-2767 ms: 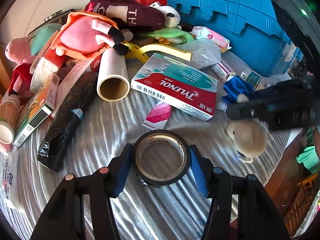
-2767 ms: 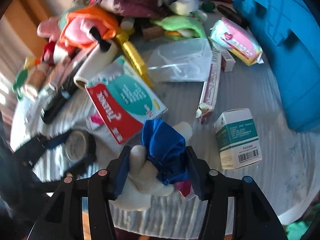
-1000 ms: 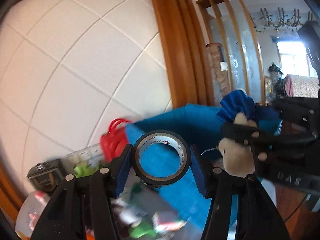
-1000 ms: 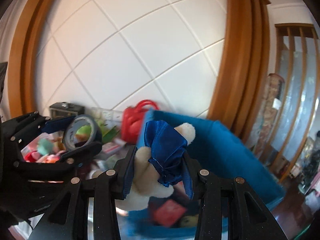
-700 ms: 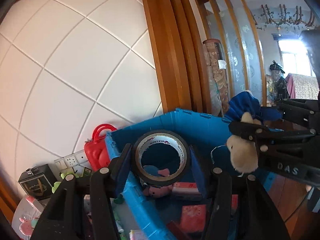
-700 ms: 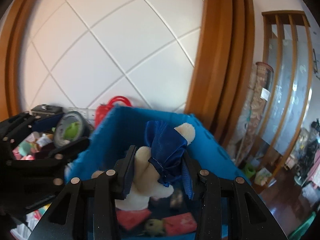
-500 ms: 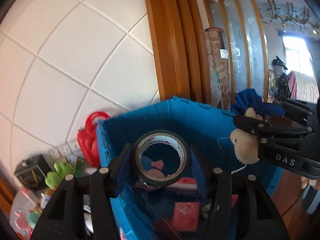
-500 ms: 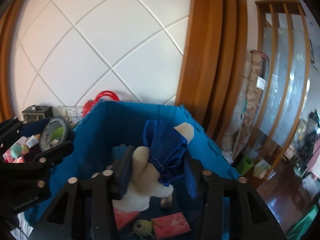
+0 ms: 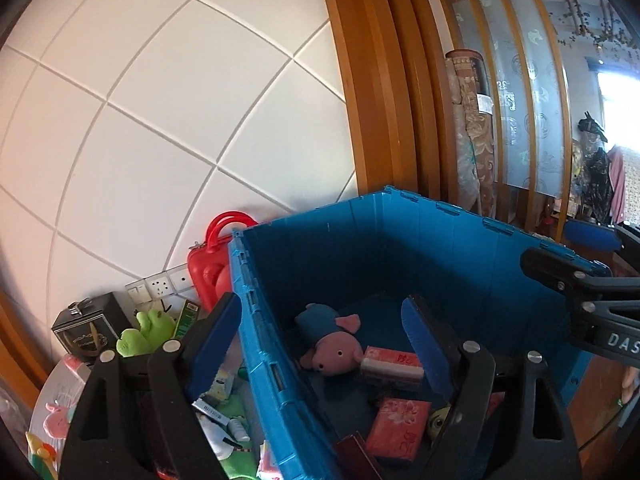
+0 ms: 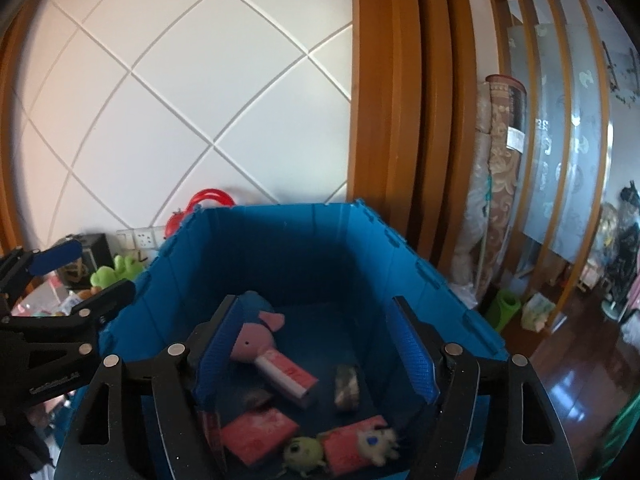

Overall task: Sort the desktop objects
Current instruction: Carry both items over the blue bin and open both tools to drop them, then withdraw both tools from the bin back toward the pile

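- White tiled wall (image 9: 160, 120) fills the upper left of both views, with orange wooden door framing (image 9: 376, 80) at upper centre and a glazed slatted partition (image 10: 560, 120) at upper right.
- Lower left of the left wrist view: a cluttered surface (image 9: 60, 380) with a green plush (image 9: 144, 334), a black box (image 9: 86, 330) and a red case (image 9: 218, 256) against the wall.
- Centre: the blue crate (image 9: 400, 248), open-topped, holding a pink-and-blue plush pig (image 9: 330, 342) and red packets (image 9: 398, 428).
- In the right wrist view, a tape roll (image 10: 347, 388) and a white plush toy (image 10: 376, 444) lie on the crate floor, lower centre.
- The left hand-held gripper (image 9: 320, 344) hangs over the crate's near-left wall, fingers spread wide, nothing between them.
- The right hand-held gripper (image 10: 316, 350) sits above the crate interior, also wide and empty.
- Judgement: a drop into the crate looks complete; next, both should swing back to the clutter at lower left and pick fresh items, clearing the crate rim.
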Demonstrator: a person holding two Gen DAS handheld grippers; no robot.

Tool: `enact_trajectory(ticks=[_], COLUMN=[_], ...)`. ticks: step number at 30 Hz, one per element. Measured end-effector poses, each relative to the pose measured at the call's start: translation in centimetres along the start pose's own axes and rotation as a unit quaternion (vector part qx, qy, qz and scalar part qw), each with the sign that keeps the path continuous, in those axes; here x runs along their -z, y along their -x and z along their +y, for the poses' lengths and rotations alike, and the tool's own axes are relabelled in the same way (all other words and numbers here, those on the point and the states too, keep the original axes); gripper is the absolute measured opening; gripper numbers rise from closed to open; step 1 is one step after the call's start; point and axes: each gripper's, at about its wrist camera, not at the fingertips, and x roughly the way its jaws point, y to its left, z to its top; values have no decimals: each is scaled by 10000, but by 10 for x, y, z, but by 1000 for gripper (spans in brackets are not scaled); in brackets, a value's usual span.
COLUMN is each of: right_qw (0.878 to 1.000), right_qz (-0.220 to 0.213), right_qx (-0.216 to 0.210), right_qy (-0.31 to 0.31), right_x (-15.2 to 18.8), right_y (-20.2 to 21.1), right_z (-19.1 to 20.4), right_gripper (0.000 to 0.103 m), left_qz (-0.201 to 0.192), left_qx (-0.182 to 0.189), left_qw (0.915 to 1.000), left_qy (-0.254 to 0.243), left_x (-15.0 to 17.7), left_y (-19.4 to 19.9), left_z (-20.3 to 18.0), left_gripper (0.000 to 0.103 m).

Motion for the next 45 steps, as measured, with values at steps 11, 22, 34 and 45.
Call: enact_trajectory(ticks=[11, 22, 34, 45], right_qw=[9971, 9851, 9591, 9454], right_qz=[-101, -130, 602, 1816], right_qx=[-731, -1581, -2398, -2303], right_qy=[208, 667, 1380, 1421], right_x=[29, 66, 147, 243], right_y=[25, 55, 76, 2], right_z=[43, 131, 252, 259], right_gripper=[81, 81, 81, 81], left_qz=[-89, 443, 1529, 2210], left_qx=[-834, -1363, -1252, -1368], left_qw=[9964, 9886, 9760, 9584], left_qy=[143, 461, 912, 1182], left_x=[52, 159, 278, 336], left_y=[56, 105, 110, 70], left_z=[65, 149, 199, 174], left_gripper=[82, 82, 82, 82])
